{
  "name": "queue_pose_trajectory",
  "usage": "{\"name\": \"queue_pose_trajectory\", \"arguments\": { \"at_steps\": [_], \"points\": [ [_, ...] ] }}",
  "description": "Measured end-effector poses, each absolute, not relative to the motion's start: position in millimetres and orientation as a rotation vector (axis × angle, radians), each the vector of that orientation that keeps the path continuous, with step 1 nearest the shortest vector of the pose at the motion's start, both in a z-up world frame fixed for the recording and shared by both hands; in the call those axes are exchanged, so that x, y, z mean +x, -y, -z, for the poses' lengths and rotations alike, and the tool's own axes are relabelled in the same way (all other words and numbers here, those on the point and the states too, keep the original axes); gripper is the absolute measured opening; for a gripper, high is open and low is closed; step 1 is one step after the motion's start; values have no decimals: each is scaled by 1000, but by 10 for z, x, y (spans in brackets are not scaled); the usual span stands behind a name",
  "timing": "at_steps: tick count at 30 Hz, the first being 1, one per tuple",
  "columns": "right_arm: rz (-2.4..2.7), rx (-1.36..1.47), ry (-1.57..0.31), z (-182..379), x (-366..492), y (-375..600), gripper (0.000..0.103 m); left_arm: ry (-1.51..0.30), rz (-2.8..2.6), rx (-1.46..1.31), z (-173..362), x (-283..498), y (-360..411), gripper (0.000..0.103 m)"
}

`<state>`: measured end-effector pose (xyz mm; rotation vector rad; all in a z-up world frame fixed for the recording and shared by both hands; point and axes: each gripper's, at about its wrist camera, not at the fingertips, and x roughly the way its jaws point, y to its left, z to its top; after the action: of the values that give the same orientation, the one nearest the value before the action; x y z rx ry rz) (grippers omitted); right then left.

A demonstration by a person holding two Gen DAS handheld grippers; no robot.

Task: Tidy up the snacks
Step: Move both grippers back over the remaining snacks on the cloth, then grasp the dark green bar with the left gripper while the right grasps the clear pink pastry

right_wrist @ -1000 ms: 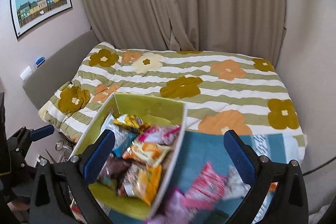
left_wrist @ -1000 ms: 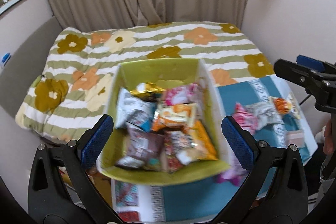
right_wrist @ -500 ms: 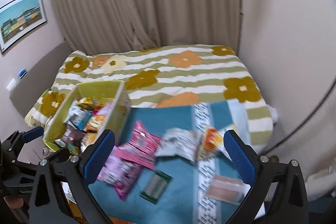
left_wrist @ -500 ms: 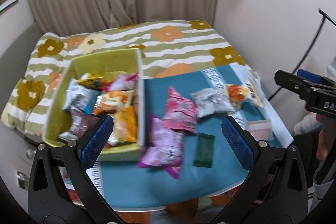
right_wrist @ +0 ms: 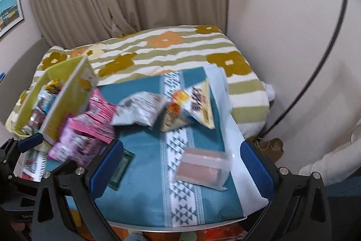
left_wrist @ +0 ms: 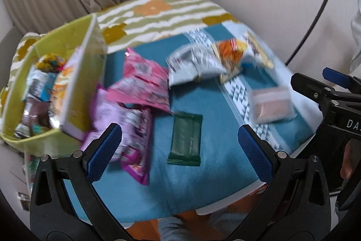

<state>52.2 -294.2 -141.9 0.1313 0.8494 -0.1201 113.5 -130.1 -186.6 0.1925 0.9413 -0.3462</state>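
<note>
Both my grippers, left (left_wrist: 180, 146) and right (right_wrist: 180, 162), are wide open and hold nothing. Loose snacks (left_wrist: 144, 83) lie on the blue cloth (left_wrist: 203, 184), just beside the green box (left_wrist: 74, 37), so I think they go there next.

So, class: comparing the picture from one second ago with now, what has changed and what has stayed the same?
Both grippers, left and right, swung rightward from over the green box to the loose packets on the blue cloth. Nothing was gripped or released. Both stayed open and empty; the snacks kept their places.
</note>
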Motion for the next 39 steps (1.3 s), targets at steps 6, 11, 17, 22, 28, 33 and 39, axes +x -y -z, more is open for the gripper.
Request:
{"name": "queue_pose_trajectory", "arguments": {
  "at_steps": [6,11,17,22,28,33,39],
  "points": [
    [148,155,-889,1899,491,3001,103,-1011,377,230,2349,1223,1430,95],
    [178,171,-921,2164,499,3045,103,-1051,384,277,2659,1279,1503,85],
    [209,177,-934,2323,536,3093,103,-1104,382,299,2914,1405,1517,78],
    [231,175,-961,2406,638,3108,103,-1119,405,293,2990,1472,1535,71],
    [243,158,-986,2449,733,3077,103,-1120,437,285,2997,1528,1582,57],
    [249,119,-1014,2492,802,3018,103,-1122,461,294,2991,1530,1653,46],
    [231,116,-1073,2610,896,3004,103,-1126,464,299,2983,1532,1732,44]
  ]
}}
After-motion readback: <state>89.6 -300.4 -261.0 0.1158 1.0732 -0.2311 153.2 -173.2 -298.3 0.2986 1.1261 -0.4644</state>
